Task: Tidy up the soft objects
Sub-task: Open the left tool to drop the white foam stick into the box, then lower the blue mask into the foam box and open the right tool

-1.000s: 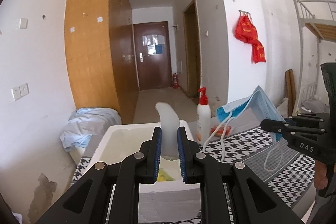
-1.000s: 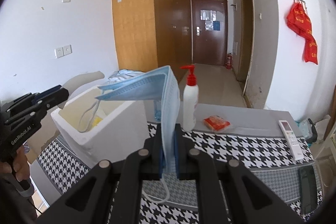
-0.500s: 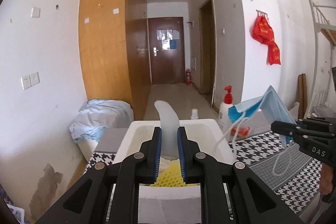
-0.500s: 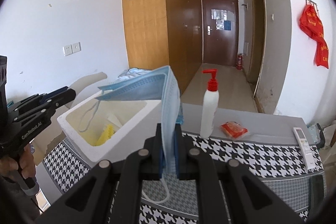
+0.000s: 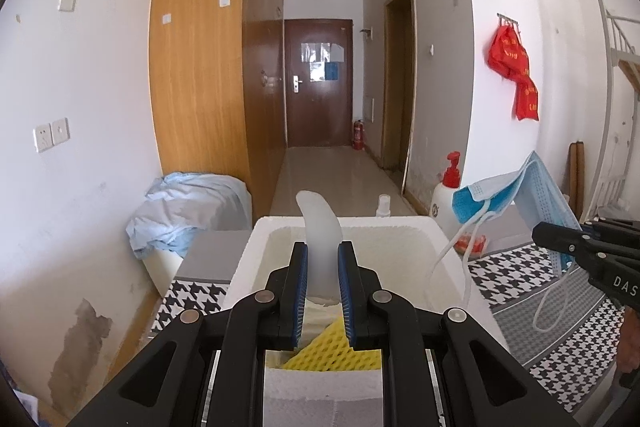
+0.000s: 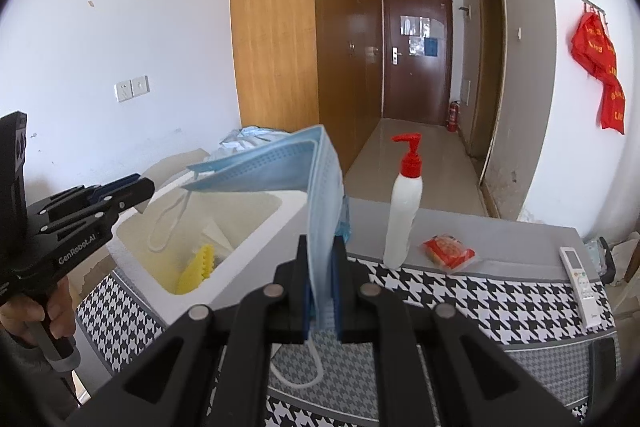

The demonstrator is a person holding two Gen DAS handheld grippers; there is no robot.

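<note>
Left gripper (image 5: 322,291): jaws nearly closed, pinching a translucent white soft strip (image 5: 320,227) upright above the white foam box (image 5: 444,247), probably for dropping in.
Right gripper (image 6: 321,283): jaws closed on a blue face mask (image 6: 296,163), beside the box.
Box: on the table (image 6: 500,303); holds a yellow sponge (image 6: 198,267).

Left hand-held gripper (image 5: 322,287) and right hand-held gripper (image 6: 321,291), both clamped, angled slightly downward.

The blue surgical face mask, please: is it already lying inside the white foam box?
No, the blue surgical face mask hangs clamped in the right gripper, above the white foam box.
</note>
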